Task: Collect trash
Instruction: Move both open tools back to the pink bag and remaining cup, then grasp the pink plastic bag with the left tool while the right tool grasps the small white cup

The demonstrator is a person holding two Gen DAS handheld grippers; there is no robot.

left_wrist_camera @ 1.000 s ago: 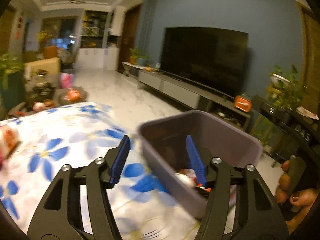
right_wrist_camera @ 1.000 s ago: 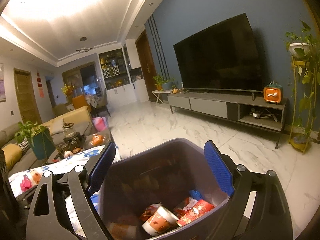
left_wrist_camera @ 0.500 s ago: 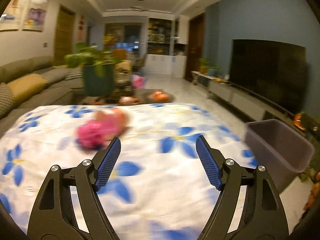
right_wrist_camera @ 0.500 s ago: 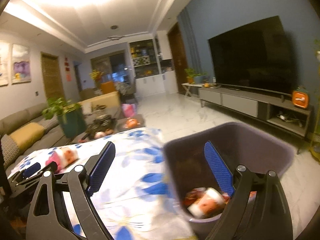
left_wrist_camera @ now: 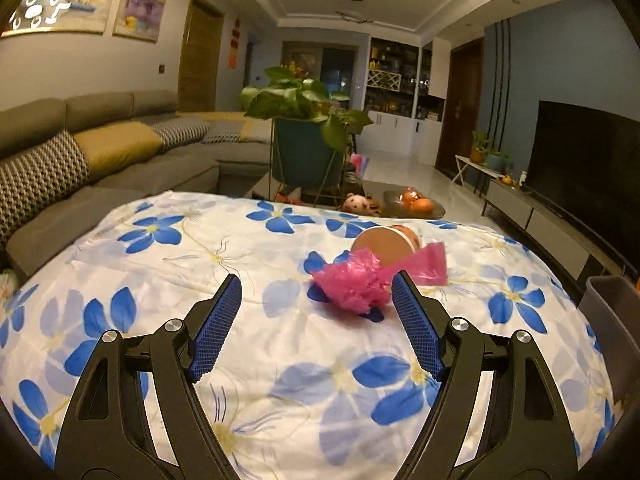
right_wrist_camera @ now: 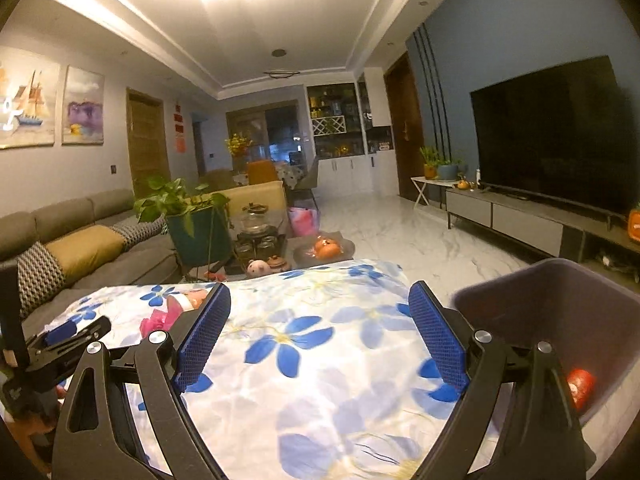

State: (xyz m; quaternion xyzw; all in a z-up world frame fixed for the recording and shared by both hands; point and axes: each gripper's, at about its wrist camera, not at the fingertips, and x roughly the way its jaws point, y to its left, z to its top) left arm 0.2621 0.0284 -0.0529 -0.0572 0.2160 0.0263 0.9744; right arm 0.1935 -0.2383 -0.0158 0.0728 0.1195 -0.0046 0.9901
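The left gripper point(left_wrist_camera: 316, 312) has its jaws spread wide, having just been opening, with nothing between the blue pads; it hovers over the flowered cloth point(left_wrist_camera: 224, 248). Just ahead of its right finger lies a crumpled pink bag point(left_wrist_camera: 356, 284), touching a paper cup point(left_wrist_camera: 386, 242) tipped on its side behind it. The right gripper point(right_wrist_camera: 320, 328) is also wide open and empty above the same cloth. At the cloth's right edge stands the grey bin point(right_wrist_camera: 560, 312), with a red piece of trash point(right_wrist_camera: 581, 386) inside. A potted plant point(left_wrist_camera: 304, 136) stands beyond.
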